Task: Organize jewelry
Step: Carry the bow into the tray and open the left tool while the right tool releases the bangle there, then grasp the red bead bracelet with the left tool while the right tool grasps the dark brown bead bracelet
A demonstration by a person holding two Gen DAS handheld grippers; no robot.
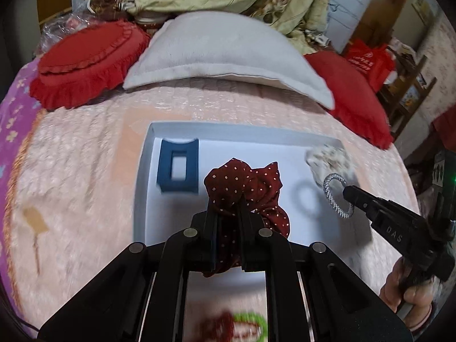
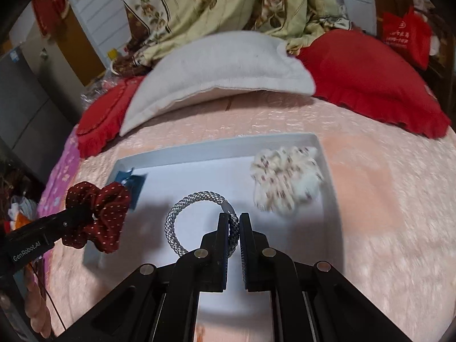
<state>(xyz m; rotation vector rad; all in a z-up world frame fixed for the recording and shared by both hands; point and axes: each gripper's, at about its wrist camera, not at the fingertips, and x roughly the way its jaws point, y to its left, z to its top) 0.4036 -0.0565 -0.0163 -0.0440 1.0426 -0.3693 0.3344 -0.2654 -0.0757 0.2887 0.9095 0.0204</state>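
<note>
Left tongs [image 1: 228, 208] clamp my red scrunchie [image 1: 248, 188], right tongs [image 2: 234, 222] pinch the grey band [image 2: 182, 216] — both over the tray [image 2: 199, 148], near a blue holder [image 1: 178, 169] and white scrunchie [image 2: 286, 181].

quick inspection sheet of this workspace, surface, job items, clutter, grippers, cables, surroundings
surface: pink quilted bedspread with a shallow white tray lying on it.
job's things: red dotted scrunchie and silver braided hair ring, both held above the tray; cream floral scrunchie and blue holder lying in the tray.
clutter: blurred red and green bands on the bed, near edge.
grippers: left gripper shut on the red dotted scrunchie; right gripper shut on the silver braided hair ring.
cables: thin dark cord by the left hand.
surroundings: white pillow, red cushions, floral blanket.
</note>
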